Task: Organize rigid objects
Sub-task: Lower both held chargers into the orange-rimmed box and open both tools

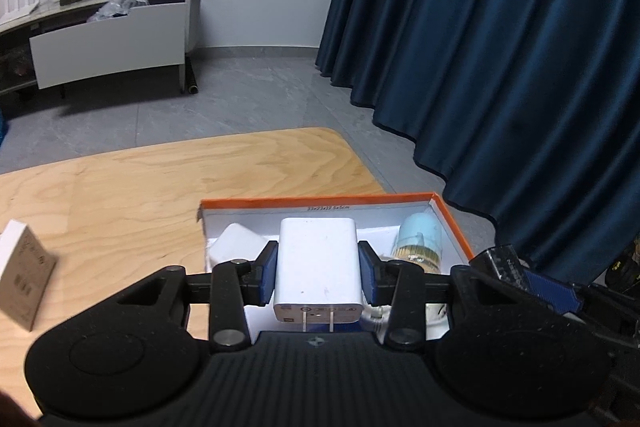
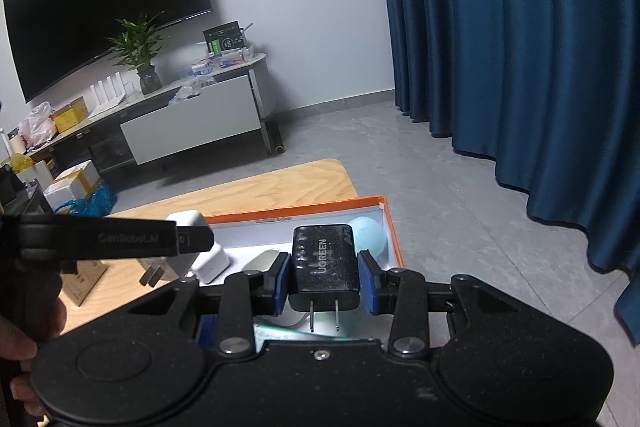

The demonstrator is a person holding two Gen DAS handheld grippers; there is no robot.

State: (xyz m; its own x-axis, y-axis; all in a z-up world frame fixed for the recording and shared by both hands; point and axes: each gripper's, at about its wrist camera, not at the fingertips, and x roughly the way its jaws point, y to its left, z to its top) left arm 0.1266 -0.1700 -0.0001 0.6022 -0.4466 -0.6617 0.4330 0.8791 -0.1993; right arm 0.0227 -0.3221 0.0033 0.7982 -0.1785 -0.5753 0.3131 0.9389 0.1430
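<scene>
My left gripper is shut on a white wall charger, prongs toward the camera, held over an orange-rimmed open box on the wooden table. In the box lie a white adapter and a light-blue capped bottle. My right gripper is shut on a black UGREEN charger, held over the same box. The left gripper and its white charger show at left in the right wrist view. The blue bottle lies at the box's far right.
A white carton lies on the table at the left; a brown carton shows in the right wrist view. A blue curtain hangs at the right. A TV stand with a plant and clutter stands beyond the grey floor.
</scene>
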